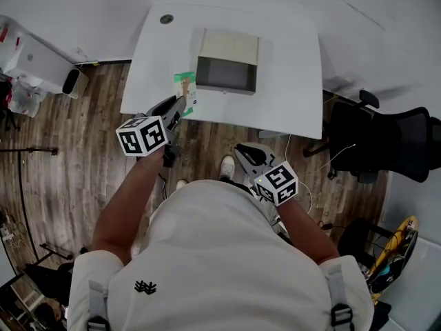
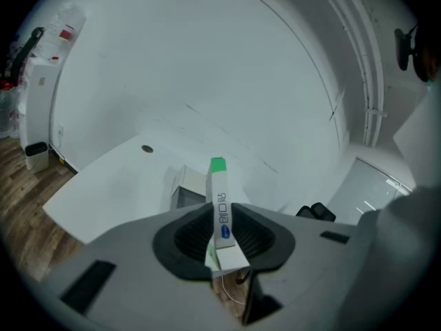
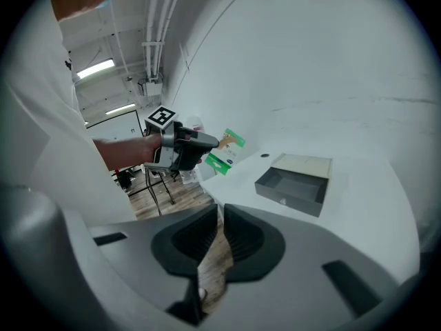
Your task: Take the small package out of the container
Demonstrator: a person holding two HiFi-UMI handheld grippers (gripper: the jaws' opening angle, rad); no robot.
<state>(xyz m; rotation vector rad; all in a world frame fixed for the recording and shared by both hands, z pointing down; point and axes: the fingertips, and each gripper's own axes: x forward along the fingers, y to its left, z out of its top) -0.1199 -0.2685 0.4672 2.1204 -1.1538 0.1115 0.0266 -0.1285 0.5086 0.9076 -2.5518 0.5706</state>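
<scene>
1. Grey and open at the top, the container [image 1: 226, 88] sits on a white table [image 1: 289, 81]. A cream flap lies flat just behind it.
2. The small package [image 1: 185, 87], green and white, is outside the container. In the head view it is just to the container's left and a little nearer the person.
3. The left gripper [image 1: 180, 107] pinches the small package. In the left gripper view its two pads clamp the lower end from either side. The green-tipped end sticks up and forward, toward the container.
4. In the right gripper view the small package hangs in the air left of the container, clear of the tabletop.
5. The right gripper [image 1: 241, 150] is well in front of the container, on the person's side, off the table and over the wood floor [image 1: 69, 136]. Its jaws are drawn almost together, and only a thin slit of floor shows between the pads.
6. A black office chair [image 1: 386, 143] stands well to the right of the container, beyond the table's edge.
7. A small dark round grommet [image 1: 166, 19] sits in the tabletop behind and to the left of the container.
</scene>
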